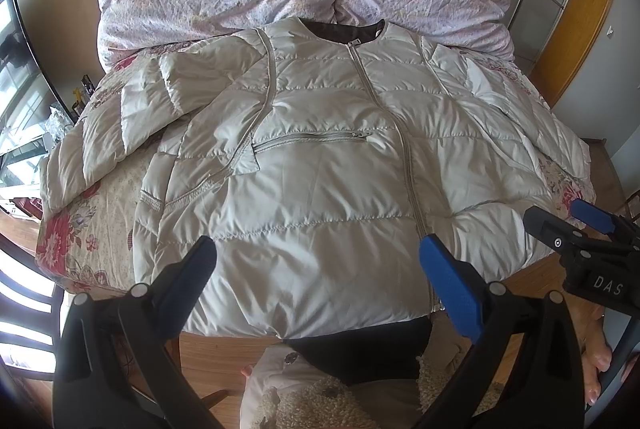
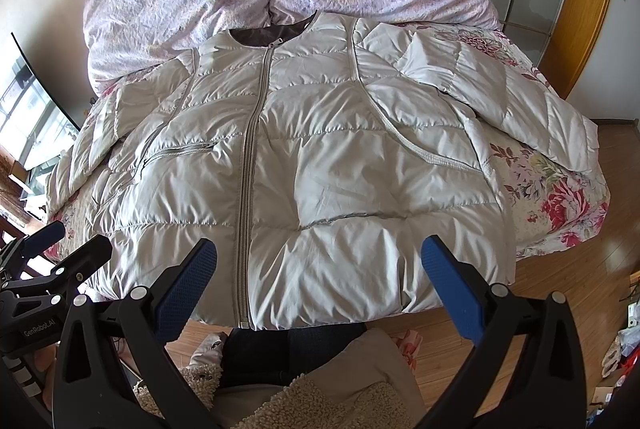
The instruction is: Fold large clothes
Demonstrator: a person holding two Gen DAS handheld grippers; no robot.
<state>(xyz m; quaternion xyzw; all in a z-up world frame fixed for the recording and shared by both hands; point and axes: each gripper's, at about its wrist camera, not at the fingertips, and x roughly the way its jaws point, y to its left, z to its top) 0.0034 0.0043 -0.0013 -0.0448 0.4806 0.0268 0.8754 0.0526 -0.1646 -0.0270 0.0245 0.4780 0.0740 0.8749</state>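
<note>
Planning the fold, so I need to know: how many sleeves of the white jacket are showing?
2. The left sleeve lies bent on the floral bedspread at the jacket's left; the right sleeve angles toward the bed's right edge. Neither is hidden.

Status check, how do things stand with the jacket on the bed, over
Left gripper open, right gripper open, both empty above the hem. White puffer jacket flat on the bed, zipped, sleeves spread, unfolded. Nothing on top of it.
</note>
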